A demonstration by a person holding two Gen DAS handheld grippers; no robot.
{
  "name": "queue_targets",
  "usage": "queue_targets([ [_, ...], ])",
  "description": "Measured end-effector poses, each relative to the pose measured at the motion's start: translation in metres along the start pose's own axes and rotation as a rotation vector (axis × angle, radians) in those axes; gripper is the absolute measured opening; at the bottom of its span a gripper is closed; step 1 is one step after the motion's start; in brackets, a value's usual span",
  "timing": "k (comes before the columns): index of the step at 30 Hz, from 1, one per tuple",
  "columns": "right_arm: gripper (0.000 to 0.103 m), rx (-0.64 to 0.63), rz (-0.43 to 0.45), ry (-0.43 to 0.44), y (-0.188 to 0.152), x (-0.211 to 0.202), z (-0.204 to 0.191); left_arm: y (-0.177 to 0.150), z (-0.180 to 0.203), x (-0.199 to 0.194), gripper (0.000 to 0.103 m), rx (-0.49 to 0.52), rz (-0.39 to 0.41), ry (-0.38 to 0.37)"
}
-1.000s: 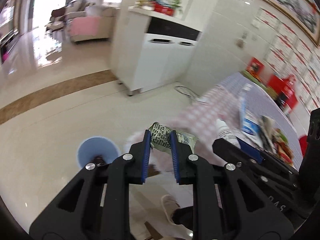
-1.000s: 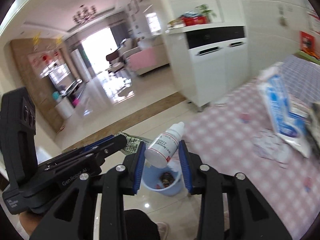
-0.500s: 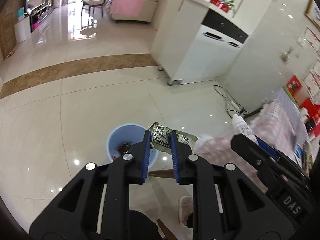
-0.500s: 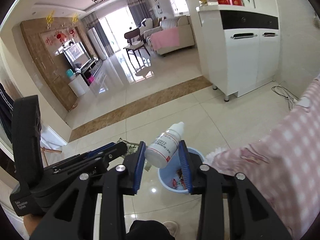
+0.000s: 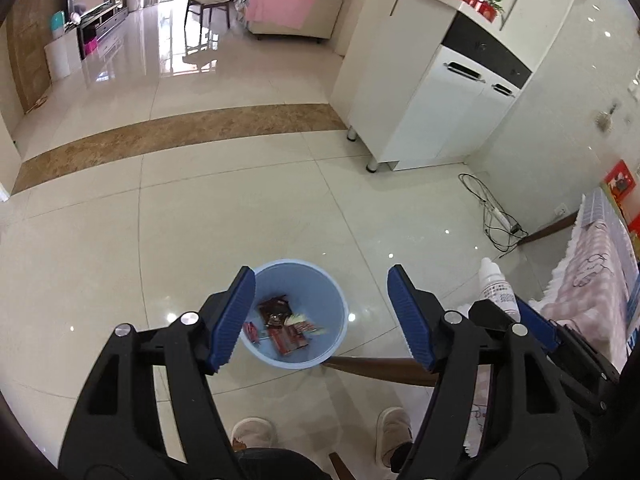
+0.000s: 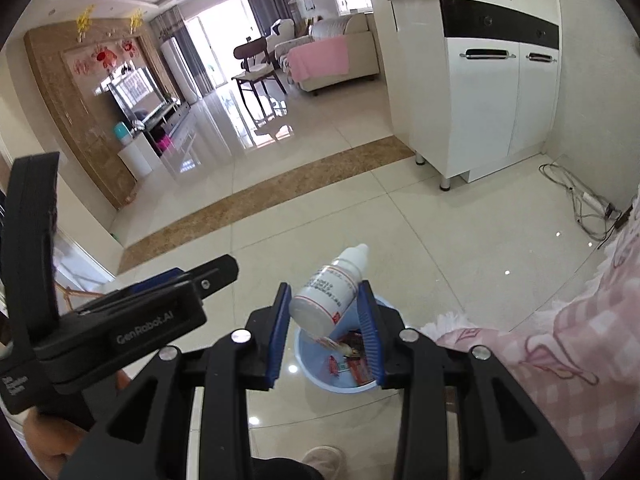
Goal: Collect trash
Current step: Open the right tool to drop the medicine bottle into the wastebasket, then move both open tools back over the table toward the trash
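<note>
Below my fingers: the blue bin [image 5: 298, 312] on the floor already holds wrappers [image 5: 286, 330].
Left to do: my bottle isn't in yet.
Left gripper [image 5: 322, 318]: my jaws are opening, nothing between them.
Right gripper [image 6: 326, 330]: I pinch the white dropper bottle [image 6: 330, 290], tilted, over the bin.

Left gripper [image 5: 320, 314] angled downward, jaws opening (nothing between them), right gripper [image 6: 325, 320] alongside, jaws clamped.
</note>
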State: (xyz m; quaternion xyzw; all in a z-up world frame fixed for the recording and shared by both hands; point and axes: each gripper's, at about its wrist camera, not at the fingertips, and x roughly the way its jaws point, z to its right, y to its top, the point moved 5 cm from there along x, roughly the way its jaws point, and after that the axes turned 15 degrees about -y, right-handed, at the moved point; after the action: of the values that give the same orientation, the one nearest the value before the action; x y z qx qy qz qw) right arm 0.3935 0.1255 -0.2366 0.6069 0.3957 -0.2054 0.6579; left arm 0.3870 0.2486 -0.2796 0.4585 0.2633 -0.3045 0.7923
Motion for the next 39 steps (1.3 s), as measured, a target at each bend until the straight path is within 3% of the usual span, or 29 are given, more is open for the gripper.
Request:
queue_targets([
  [13, 0.034, -0.034, -0.028, 0.015, -0.001, 0.028, -0.018, -0.006, -0.016, -0.009, 0.068, 0.011, 0.008, 0.085],
  [19, 0.034, -0.054, 0.049, -0.003, 0.011, 0.028, -0.026, -0.001, -0.025, -0.026, 0.068, 0.013, 0.057, 0.152],
  [22, 0.047, -0.093, 0.091, -0.047, 0.018, 0.032, -0.031, 0.003, -0.028, -0.034, 0.068, 0.016, 0.077, 0.185],
  [26, 0.051, -0.082, 0.100, -0.050, 0.021, 0.026, -0.028, 0.006, -0.020, -0.045, 0.070, 0.068, 0.111, 0.244],
  [30, 0.052, -0.061, 0.104, -0.053, 0.021, 0.013, -0.019, 0.007, -0.010, -0.054, 0.070, 0.085, 0.122, 0.236],
  [39, 0.057, 0.023, 0.177, -0.086, 0.019, -0.062, 0.027, 0.004, 0.041, -0.084, 0.072, 0.150, 0.160, 0.165],
])
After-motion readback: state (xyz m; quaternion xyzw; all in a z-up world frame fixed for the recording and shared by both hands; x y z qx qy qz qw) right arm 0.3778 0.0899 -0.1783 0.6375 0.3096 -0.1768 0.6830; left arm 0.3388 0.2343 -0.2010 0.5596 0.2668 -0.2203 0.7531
